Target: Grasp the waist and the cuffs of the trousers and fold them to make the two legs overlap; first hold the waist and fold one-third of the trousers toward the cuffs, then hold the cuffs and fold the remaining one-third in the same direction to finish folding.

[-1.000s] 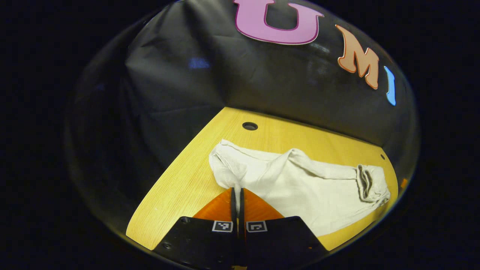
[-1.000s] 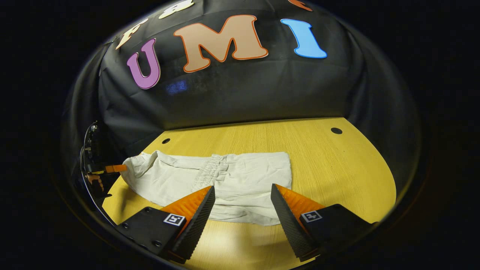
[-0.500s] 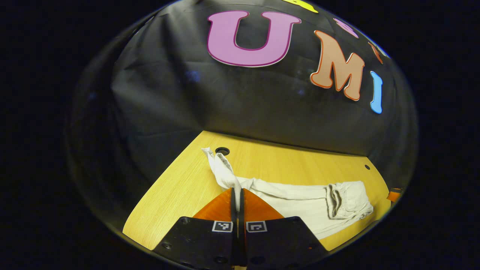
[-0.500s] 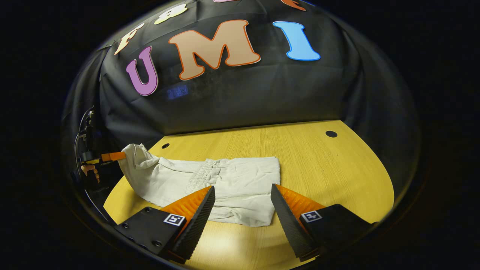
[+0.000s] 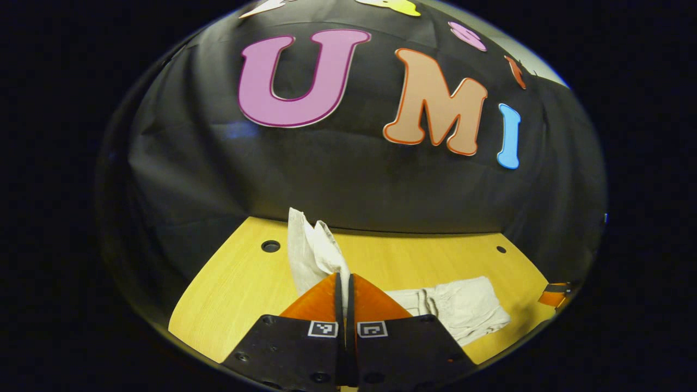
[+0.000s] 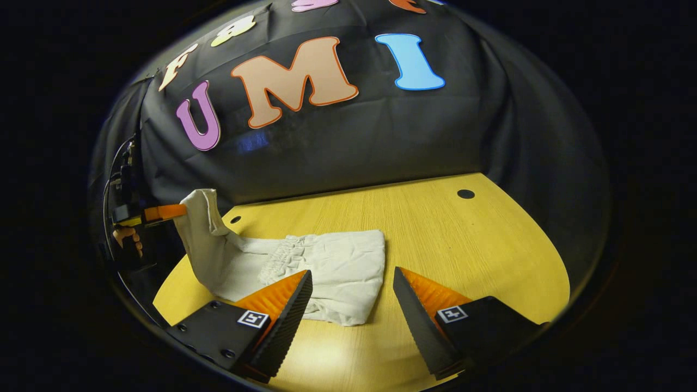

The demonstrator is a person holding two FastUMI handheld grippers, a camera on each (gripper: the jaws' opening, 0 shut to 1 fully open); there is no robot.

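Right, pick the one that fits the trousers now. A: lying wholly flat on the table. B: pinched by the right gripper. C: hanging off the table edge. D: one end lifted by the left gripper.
D: the left gripper is shut on one end of the trousers, raising it off the table; the right gripper hangs open.

The off-white woven-cloth trousers (image 6: 305, 267) look soft and matt, creased all over, with a puckered gathered band just beyond the right gripper's (image 6: 351, 305) left finger. The yellow wood-grain bench (image 6: 435, 234) under them is smooth with fine straight grain and a soft sheen, brightest between the fingers (image 6: 283, 321), whose inner faces are finely ribbed and matt. Pinched between the left gripper's (image 5: 344, 288) fingers, the cloth (image 5: 313, 256) stands up in limp folds.
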